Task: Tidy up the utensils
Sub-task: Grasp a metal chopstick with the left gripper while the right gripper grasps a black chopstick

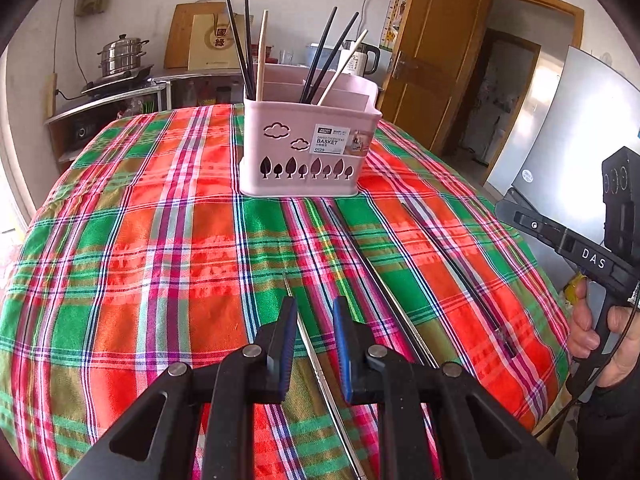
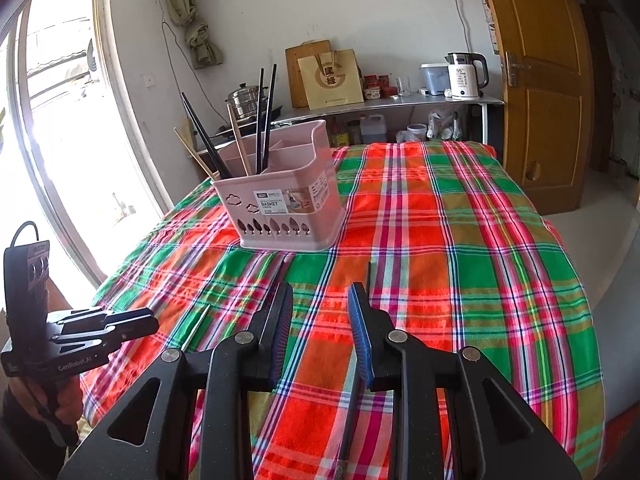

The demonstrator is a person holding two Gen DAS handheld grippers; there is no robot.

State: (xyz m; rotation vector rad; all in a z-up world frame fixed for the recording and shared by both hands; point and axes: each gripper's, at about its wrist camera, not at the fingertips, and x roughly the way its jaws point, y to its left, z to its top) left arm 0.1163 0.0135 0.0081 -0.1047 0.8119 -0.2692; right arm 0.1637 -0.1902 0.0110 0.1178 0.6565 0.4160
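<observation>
Now, leftmost, the left gripper (image 1: 314, 312) hovers, fingers narrowly parted and empty, over a thin metal chopstick (image 1: 316, 364) on the plaid tablecloth (image 1: 140, 240); beyond stands the pink plastic utensil basket (image 1: 308, 148); the right gripper (image 2: 320, 300), fingers moderately apart, holds nothing.

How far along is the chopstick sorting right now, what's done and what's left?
Done: several chopsticks stand in the pink basket. In hand: nothing; the left gripper and right gripper are open, each above a chopstick. Left: a metal chopstick, another metal one and a dark chopstick lie on the tablecloth.
</observation>
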